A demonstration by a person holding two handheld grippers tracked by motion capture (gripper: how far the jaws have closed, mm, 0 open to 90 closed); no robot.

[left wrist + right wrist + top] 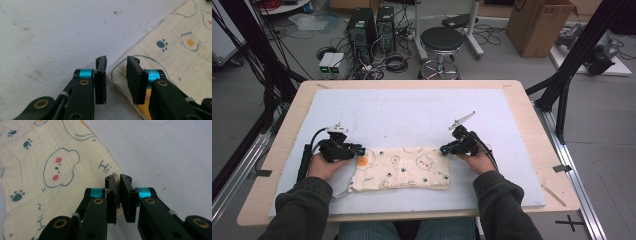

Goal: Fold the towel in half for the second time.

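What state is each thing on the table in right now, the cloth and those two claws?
Cloth: folded into a strip, lying flat on the white mat.
Left claw: open, jaws apart over the cloth's corner, not pinching it.
Right claw: shut, jaws nearly together at the cloth's edge; whether cloth is pinched between them is hard to tell.

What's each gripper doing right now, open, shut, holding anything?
Left gripper: open, astride the cloth corner, not pinching it.
Right gripper: shut on the cloth's edge.
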